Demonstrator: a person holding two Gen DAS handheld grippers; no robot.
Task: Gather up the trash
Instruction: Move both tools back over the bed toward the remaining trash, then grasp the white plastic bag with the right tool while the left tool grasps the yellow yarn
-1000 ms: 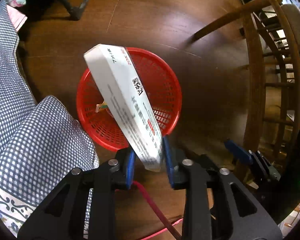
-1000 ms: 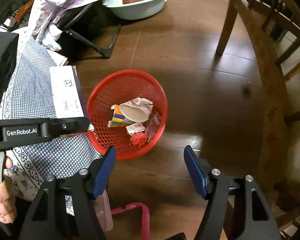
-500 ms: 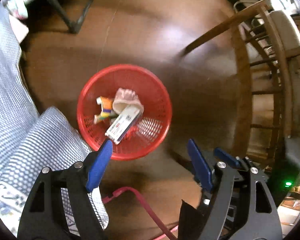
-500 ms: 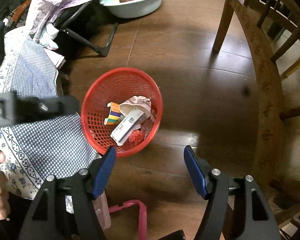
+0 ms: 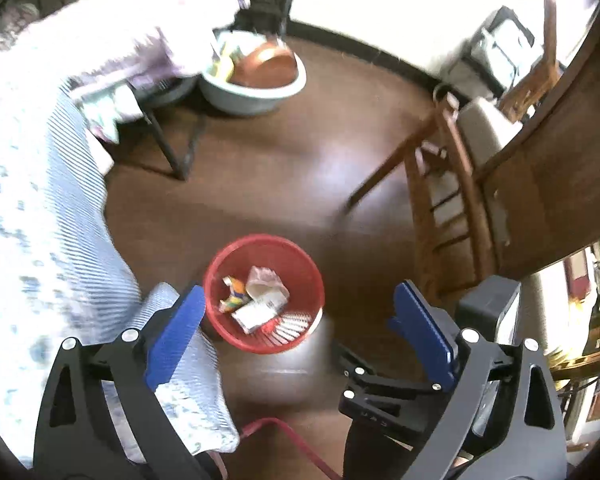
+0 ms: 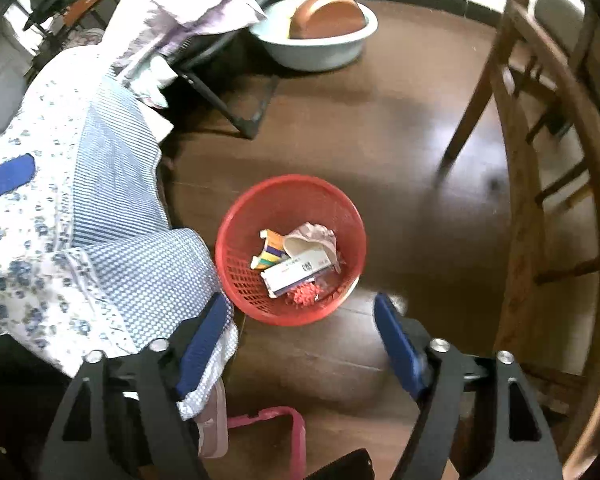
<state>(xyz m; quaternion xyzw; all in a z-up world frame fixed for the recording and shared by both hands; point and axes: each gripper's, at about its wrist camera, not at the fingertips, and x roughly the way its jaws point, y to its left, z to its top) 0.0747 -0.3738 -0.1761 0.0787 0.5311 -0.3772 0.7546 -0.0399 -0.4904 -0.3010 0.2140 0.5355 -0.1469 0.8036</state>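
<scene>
floor (image 6: pixel 400 128): dark wood | red basket (image 6: pixel 236 236): trash inside | hand-held grippers, left (image 5: pixel 300 336), right (image 6: pixel 300 336): both released

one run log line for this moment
left gripper: open, empty | right gripper: open, empty | white box: in red basket

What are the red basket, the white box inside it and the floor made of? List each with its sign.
Red basket: looks like moulded plastic, glossy, with a latticed wall.
White box: apparently thin printed cardboard, with flat faces, sharp edges and a printed code.
Floor: dark wood or wood-look boards, polished; plank seams and window glare show.
</scene>
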